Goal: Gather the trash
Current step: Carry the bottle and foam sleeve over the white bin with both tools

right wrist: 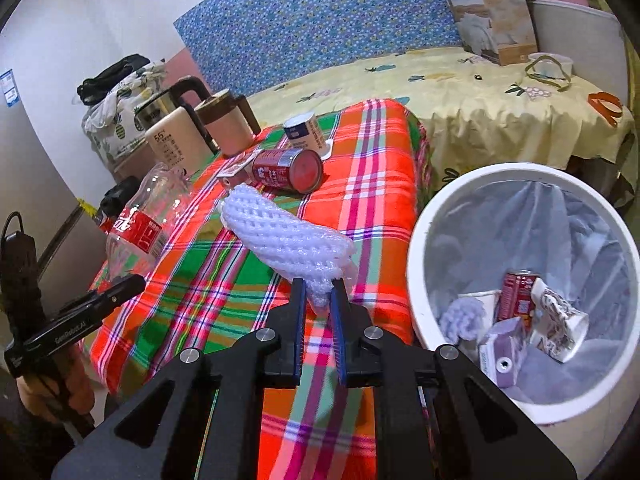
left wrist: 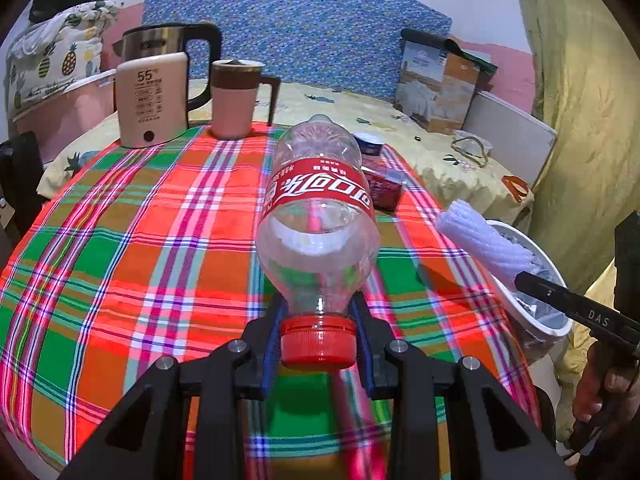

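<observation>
My left gripper [left wrist: 318,316] is shut on the neck of an empty clear cola bottle [left wrist: 318,208] with a red cap, held above the plaid tablecloth [left wrist: 140,220]; the bottle also shows in the right wrist view [right wrist: 144,220]. My right gripper [right wrist: 319,286] is shut on a white foam net sleeve [right wrist: 280,236], held above the cloth just left of the white trash bin [right wrist: 420,240]. The bin holds a red can, paper cups and a carton. A red can [right wrist: 288,170] lies on the cloth, with a small blue-white tub [right wrist: 306,130] behind it.
A steel kettle [left wrist: 168,40], a beige 55° kettle [left wrist: 152,100] and a pink mug [left wrist: 236,98] stand at the table's far left. Behind is a bed with a yellow sheet [right wrist: 460,96], a box [right wrist: 492,12] and orange scissors [right wrist: 606,106].
</observation>
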`<state>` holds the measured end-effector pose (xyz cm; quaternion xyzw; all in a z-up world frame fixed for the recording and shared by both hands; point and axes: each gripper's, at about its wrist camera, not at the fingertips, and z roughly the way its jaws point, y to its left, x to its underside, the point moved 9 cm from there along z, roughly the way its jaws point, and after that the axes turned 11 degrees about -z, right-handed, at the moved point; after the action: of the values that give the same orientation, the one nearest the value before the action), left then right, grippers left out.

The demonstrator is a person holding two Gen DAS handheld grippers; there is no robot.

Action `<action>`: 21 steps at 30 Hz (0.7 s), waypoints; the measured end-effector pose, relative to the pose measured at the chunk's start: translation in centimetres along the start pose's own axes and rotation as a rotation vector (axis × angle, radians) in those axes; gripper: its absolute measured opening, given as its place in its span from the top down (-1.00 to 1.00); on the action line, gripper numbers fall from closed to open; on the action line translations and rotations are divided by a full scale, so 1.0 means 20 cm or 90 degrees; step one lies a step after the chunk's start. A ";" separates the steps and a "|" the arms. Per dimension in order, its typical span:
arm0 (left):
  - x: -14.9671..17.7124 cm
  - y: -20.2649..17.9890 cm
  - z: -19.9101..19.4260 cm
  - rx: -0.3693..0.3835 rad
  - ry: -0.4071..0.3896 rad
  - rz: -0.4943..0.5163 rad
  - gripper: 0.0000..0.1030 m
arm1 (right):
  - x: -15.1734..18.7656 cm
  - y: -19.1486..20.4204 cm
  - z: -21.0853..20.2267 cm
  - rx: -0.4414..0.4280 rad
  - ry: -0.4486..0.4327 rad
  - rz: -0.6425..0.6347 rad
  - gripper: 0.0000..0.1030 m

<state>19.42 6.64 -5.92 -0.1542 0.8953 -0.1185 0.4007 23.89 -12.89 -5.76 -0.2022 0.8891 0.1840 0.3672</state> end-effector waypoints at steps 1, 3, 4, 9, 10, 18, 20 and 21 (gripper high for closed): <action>0.00 -0.02 0.00 0.003 0.000 0.003 0.36 | 0.00 -0.01 -0.01 0.002 -0.003 0.002 0.72; 0.01 -0.06 -0.01 0.010 0.000 0.010 0.36 | 0.01 -0.02 -0.03 0.005 -0.008 0.005 0.72; 0.02 -0.07 -0.01 0.013 0.001 0.014 0.36 | 0.01 -0.03 -0.04 0.008 -0.010 0.007 0.72; 0.04 -0.18 -0.01 0.033 0.009 0.033 0.36 | 0.02 -0.06 -0.08 0.019 -0.018 0.016 0.72; 0.05 -0.20 0.00 0.037 0.011 0.037 0.36 | 0.03 -0.07 -0.09 0.022 -0.019 0.017 0.72; 0.09 -0.35 0.02 0.065 0.026 0.064 0.36 | 0.05 -0.12 -0.14 0.045 -0.028 0.026 0.72; 0.10 -0.39 0.02 0.072 0.028 0.070 0.36 | 0.05 -0.14 -0.15 0.052 -0.029 0.028 0.72; 0.10 -0.40 0.02 0.075 0.029 0.072 0.36 | 0.06 -0.15 -0.16 0.053 -0.030 0.029 0.72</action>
<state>19.98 -1.60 -4.91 -0.0764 0.9030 -0.1518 0.3947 22.69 -17.20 -5.05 -0.1621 0.8913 0.1597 0.3921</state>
